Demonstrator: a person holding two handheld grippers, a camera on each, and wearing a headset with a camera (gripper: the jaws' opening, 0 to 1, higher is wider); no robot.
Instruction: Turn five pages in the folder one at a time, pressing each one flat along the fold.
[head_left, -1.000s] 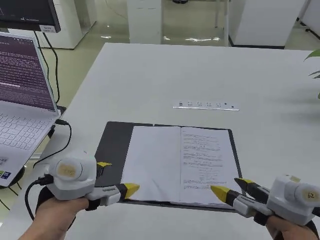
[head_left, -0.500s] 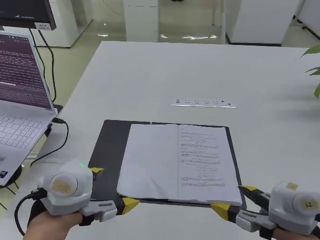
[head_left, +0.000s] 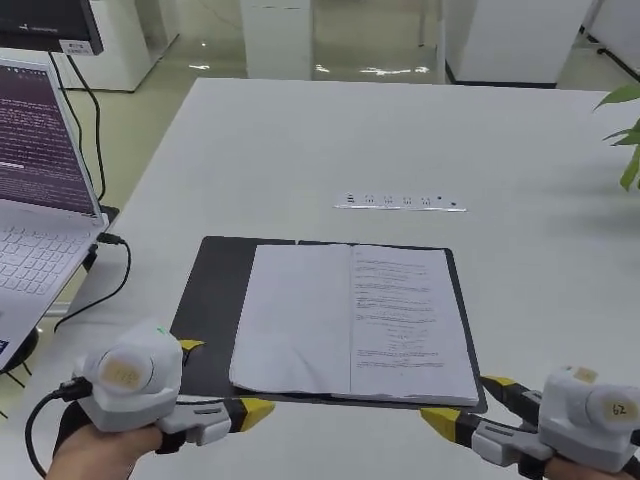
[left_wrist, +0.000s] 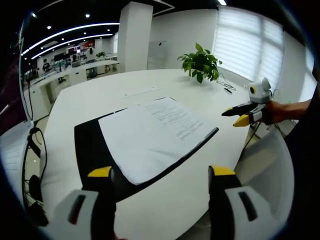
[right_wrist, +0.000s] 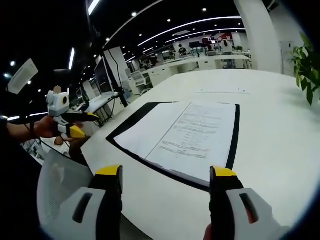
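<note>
A black folder lies open on the white table, with a blank page on its left and a printed page on its right. The same folder appears in the left gripper view, and the folder in the right gripper view. My left gripper hovers open near the folder's front left corner, nothing between its yellow-tipped fingers. My right gripper hovers open off the front right corner, apart from the folder. Each gripper shows in the other's view: the right gripper, the left gripper.
An open laptop with a black cable stands at the left edge of the table. A white power strip lies beyond the folder. A potted plant stands at the far right.
Both grippers have drawn back towards me, off the folder's front edge. The head camera has shifted slightly; the folder and its pages lie as before.
</note>
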